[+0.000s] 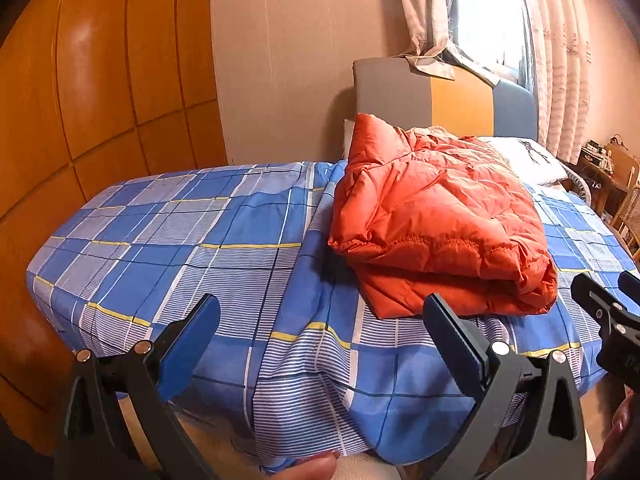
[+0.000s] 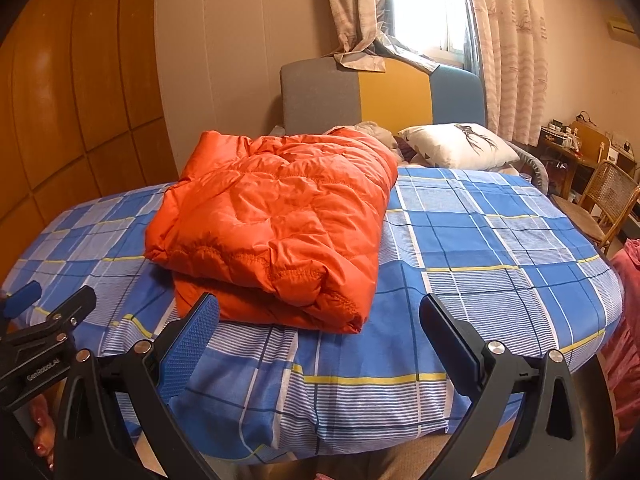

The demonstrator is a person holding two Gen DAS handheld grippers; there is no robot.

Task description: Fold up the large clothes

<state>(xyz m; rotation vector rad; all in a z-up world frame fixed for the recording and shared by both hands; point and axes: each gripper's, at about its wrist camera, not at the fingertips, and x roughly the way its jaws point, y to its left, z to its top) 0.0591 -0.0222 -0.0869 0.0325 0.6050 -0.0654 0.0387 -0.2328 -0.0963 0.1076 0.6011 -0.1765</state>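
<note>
An orange padded jacket (image 1: 436, 220) lies folded in a thick bundle on the bed with the blue checked sheet (image 1: 180, 248); it also shows in the right wrist view (image 2: 276, 224). My left gripper (image 1: 320, 312) is open and empty, held over the foot of the bed, near the jacket's front edge. My right gripper (image 2: 320, 312) is open and empty too, just in front of the jacket. Each gripper shows at the edge of the other's view: the right one (image 1: 612, 304) and the left one (image 2: 44, 300).
A wooden wardrobe (image 1: 80, 100) stands on the left. A grey, yellow and blue headboard (image 2: 380, 92), a white pillow (image 2: 460, 146) and curtains (image 2: 508, 40) are at the far end. A wicker chair (image 2: 604, 200) and a cluttered desk stand at the right.
</note>
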